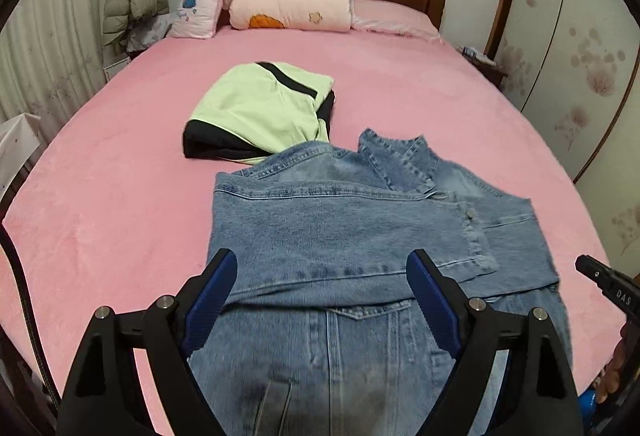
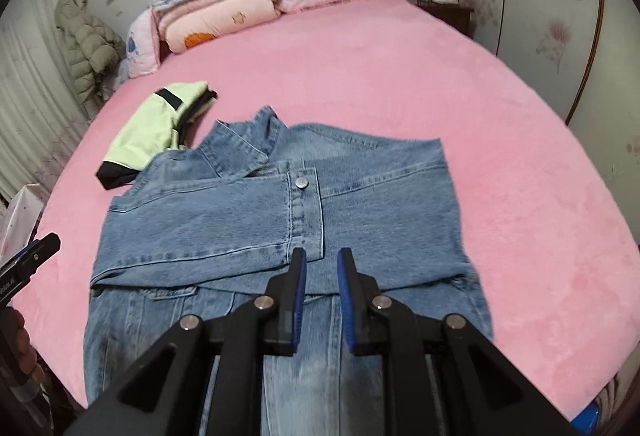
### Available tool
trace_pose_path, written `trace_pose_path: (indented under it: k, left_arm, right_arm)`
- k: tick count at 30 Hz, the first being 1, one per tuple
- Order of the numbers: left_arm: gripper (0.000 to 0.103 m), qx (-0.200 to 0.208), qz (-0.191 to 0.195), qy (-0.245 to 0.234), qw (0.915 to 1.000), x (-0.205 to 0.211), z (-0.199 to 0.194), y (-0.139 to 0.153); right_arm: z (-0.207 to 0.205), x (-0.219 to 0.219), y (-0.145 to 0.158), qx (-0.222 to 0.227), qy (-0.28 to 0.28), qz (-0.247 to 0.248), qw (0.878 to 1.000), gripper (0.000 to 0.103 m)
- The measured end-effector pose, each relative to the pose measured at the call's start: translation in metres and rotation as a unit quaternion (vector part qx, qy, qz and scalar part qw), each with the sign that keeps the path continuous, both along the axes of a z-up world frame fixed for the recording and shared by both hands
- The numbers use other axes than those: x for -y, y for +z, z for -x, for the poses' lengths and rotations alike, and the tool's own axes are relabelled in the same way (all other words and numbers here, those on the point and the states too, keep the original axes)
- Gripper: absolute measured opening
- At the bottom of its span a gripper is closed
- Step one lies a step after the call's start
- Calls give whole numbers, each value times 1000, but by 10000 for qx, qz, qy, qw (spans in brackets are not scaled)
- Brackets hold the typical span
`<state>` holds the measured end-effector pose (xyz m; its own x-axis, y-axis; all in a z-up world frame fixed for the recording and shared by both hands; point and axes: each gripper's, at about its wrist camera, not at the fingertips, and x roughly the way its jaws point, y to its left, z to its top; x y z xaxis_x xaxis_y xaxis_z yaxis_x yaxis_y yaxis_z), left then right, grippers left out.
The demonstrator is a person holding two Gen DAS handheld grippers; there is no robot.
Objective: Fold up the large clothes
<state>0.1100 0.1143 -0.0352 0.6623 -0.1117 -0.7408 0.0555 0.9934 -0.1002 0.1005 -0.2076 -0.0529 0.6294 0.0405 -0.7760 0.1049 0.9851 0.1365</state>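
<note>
The denim jacket (image 1: 360, 236) is light blue, washed, with contrast stitching and a metal snap button on the cuff. It lies flat on the pink bed sheet (image 1: 120, 195), collar end toward the headboard, hem end toward the cameras. Both sleeves are folded inward across the body; one sleeve lies horizontally on top, its cuff reaching past the centre line. The collar stands partly raised and creased. A chest pocket flap shows below the folded sleeve. The jacket's far left shoulder touches or slightly overlaps a folded light-green and black garment (image 1: 260, 111), which lies just beyond it on the sheet.
</note>
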Motion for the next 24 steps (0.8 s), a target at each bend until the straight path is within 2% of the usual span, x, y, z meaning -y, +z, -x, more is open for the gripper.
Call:
trace_pose_path:
  k: [3,5,10,13,16,21,24]
  left_arm:
    - [86,228,143,102,9996,-7,23,16]
    - [87,404,257,159,9987,-15,42,26]
    - [91,733,510,258,9957,-36,87,30]
    - [91,742,578,269,9952,-48,106,23]
    - [91,566,489,202,9970,-55,123,9]
    - [91,173,74,-12,9998,-59,145,-31]
    - [91,-170,-60,-70,9998,-67,156,-64]
  right_arm:
    - [21,0,13,190,80,92,9997,23]
    - [39,1,20,323,121,136,9993,35]
    - [78,6,27,519,263,205,9981,37]
    - [102,10,27,641,309,279,9971,37]
    - [125,13,24,754,376,378,9957,37]
    - [154,21,10,819,476,438,9945,38]
    - [165,32,-5,683,446,442,9957,50]
